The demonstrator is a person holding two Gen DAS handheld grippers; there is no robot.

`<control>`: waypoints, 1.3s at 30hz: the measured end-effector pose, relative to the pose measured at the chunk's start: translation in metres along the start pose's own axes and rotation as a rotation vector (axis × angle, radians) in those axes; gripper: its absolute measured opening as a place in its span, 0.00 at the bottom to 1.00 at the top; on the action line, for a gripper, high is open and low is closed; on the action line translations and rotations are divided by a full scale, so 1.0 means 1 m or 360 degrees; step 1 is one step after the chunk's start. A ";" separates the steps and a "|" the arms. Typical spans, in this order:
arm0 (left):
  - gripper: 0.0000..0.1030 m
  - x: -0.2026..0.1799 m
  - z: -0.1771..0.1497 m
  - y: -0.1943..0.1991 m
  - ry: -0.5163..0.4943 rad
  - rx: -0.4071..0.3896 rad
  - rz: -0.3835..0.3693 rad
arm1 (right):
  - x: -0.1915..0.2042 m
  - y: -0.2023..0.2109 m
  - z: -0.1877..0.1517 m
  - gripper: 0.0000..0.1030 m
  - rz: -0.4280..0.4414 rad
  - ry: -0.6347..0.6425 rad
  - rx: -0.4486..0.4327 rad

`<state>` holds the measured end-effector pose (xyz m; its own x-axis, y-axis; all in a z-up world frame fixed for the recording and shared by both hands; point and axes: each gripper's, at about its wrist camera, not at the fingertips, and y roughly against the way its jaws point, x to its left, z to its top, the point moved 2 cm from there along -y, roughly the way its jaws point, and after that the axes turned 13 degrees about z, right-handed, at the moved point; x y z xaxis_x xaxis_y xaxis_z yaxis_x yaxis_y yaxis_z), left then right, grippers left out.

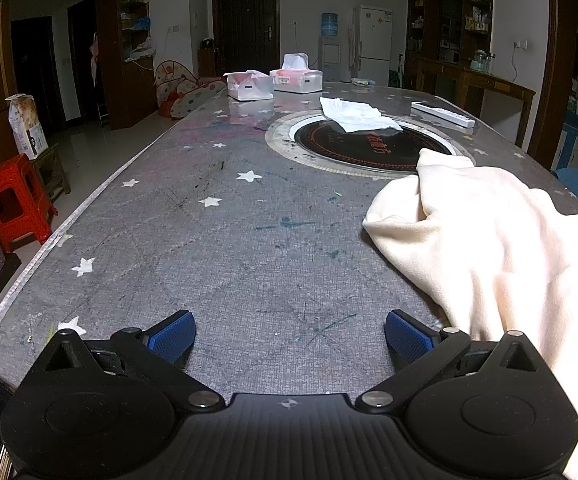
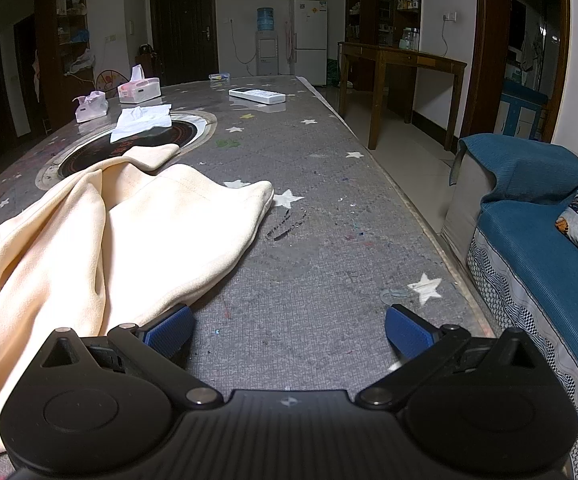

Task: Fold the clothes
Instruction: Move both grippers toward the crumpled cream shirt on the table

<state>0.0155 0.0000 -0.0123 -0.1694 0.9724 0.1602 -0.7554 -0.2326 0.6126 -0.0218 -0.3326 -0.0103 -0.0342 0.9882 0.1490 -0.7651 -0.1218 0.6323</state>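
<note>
Grippers (image 1: 290,336) (image 2: 290,332) hover spread, flanking cream garment (image 2: 101,232).

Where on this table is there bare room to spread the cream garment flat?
Bare grey tabletop lies between the cream garment and the table's left edge, and another stretch between the garment and the sofa-side edge. Farther off it is crowded: round inset hob, white cloth, tissue boxes, remote.

Left gripper (image 1: 290,336) wide open, tipped down a bit, holding nothing. Right gripper (image 2: 290,332) wide open too, jaws empty.
</note>
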 end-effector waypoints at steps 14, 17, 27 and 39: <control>1.00 -0.005 -0.004 0.013 -0.0025 0.0023 0.0051 | 0.000 0.024 -0.010 1.00 0.0092 0.0074 0.0017; 1.00 -0.010 -0.009 0.023 -0.0078 0.0021 0.0068 | 0.001 0.035 -0.014 1.00 0.0095 0.0118 -0.0004; 1.00 -0.008 -0.022 0.058 -0.0059 0.0080 0.0064 | 0.017 0.083 -0.023 1.00 0.0185 0.0186 -0.0104; 1.00 -0.004 -0.026 0.092 -0.0037 0.0038 0.0084 | 0.036 0.110 -0.037 1.00 0.0285 0.0133 -0.0136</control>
<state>-0.0703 -0.0251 0.0232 -0.1939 0.9582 0.2105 -0.7303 -0.2843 0.6212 -0.1308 -0.3070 0.0363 -0.2252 0.9561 0.1873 -0.7935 -0.2915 0.5342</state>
